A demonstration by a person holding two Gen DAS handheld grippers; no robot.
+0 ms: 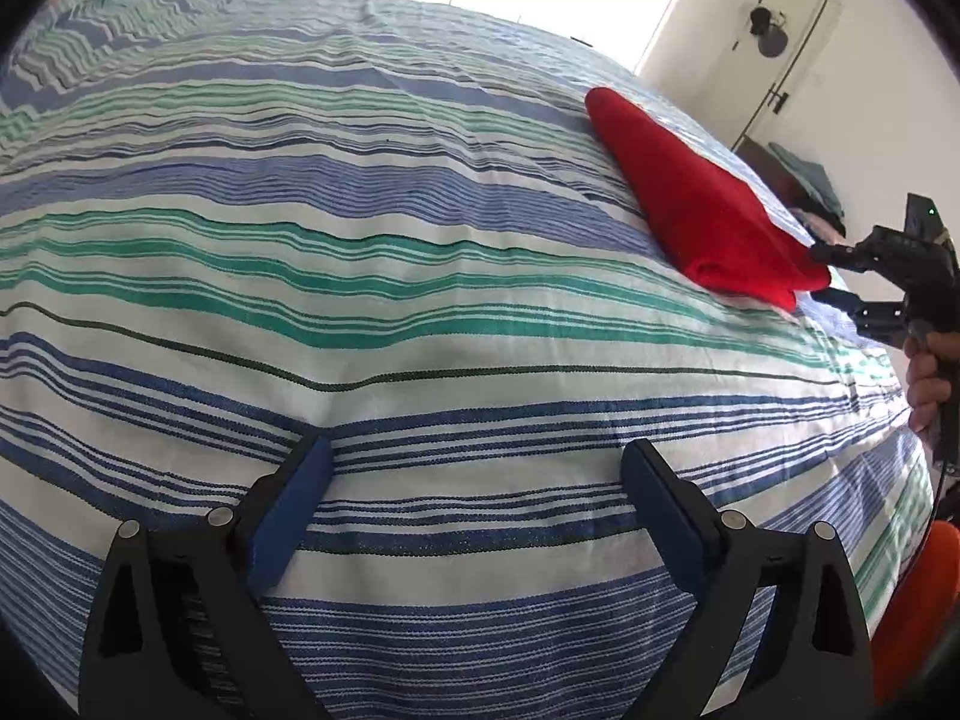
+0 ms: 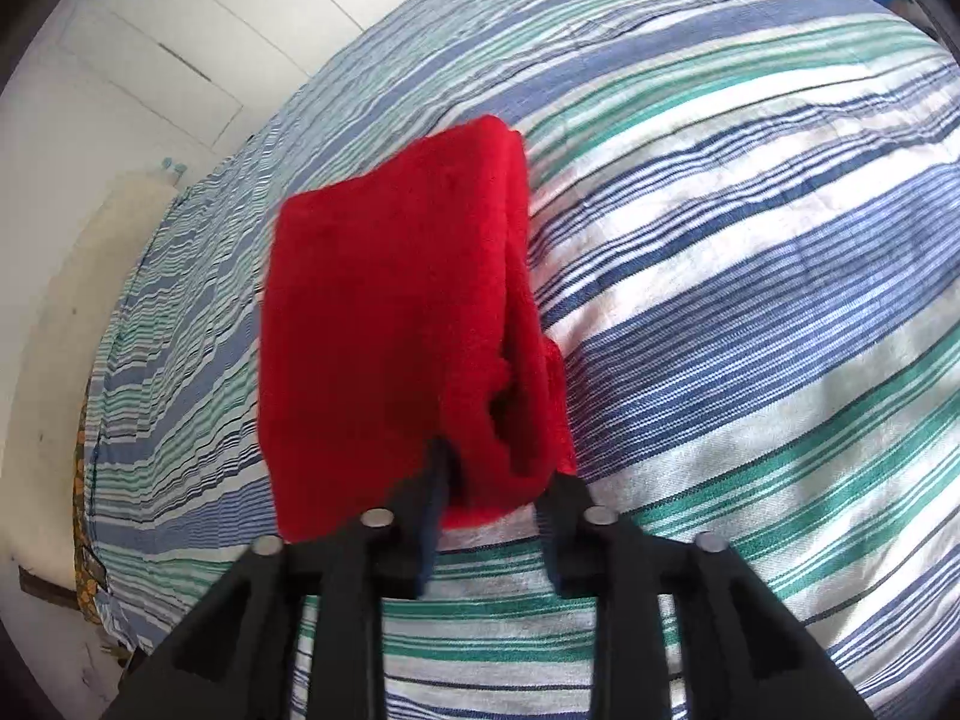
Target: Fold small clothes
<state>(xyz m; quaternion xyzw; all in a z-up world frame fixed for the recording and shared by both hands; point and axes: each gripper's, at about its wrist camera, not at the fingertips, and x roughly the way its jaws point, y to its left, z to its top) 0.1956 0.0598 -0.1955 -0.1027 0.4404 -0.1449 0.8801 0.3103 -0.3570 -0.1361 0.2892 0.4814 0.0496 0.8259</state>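
Note:
A folded red cloth (image 1: 690, 198) lies on the striped bedspread (image 1: 360, 252), at the right in the left wrist view. My right gripper (image 1: 825, 276) sits at its near end with both fingers around the thick folded edge. In the right wrist view the red cloth (image 2: 390, 312) fills the centre, its near end between the fingers of my right gripper (image 2: 498, 480), which pinch it. My left gripper (image 1: 474, 480) is open and empty, low over the bedspread, well to the left of the cloth.
The bed's striped cover (image 2: 750, 300) fills both views. A white door (image 1: 780, 48) and a low stand with folded clothes (image 1: 804, 180) are beyond the bed at the right. White wardrobe doors (image 2: 150, 60) stand behind the bed.

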